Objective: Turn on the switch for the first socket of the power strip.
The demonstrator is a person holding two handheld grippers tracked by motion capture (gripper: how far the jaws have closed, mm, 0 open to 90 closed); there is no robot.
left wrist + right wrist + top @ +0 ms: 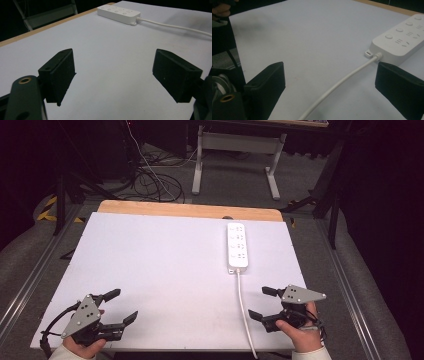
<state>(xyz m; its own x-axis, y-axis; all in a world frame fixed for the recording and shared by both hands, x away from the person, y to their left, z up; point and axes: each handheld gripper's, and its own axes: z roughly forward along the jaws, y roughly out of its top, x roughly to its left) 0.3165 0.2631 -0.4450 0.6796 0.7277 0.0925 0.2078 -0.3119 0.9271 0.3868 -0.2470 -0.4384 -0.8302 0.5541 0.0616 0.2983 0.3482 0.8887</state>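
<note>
**White power strip waiting at the far right of the table**

White board is covering most of the table (165, 270), and we are seeing a strip of bare wood running along its far edge. We are looking at a white power strip (237, 247) lying flat toward the far right of that board, its long side pointing away from the person. Its white cord (244, 305) is trailing from the near end back toward the person's edge of the table.

We are watching the left gripper (120, 306) sitting at the near left corner, held in the left hand (85, 345), its jaws spread wide with nothing between them. The right gripper (262, 302) is sitting at the near right, held in the right hand (300, 330), its jaws likewise gaping and gripping nothing. It is resting just right of the cord, and in the right gripper view the cord (342, 85) is running up between the jaws toward the power strip (402, 40), without touching either jaw. Both grippers are well short of the strip.
</note>
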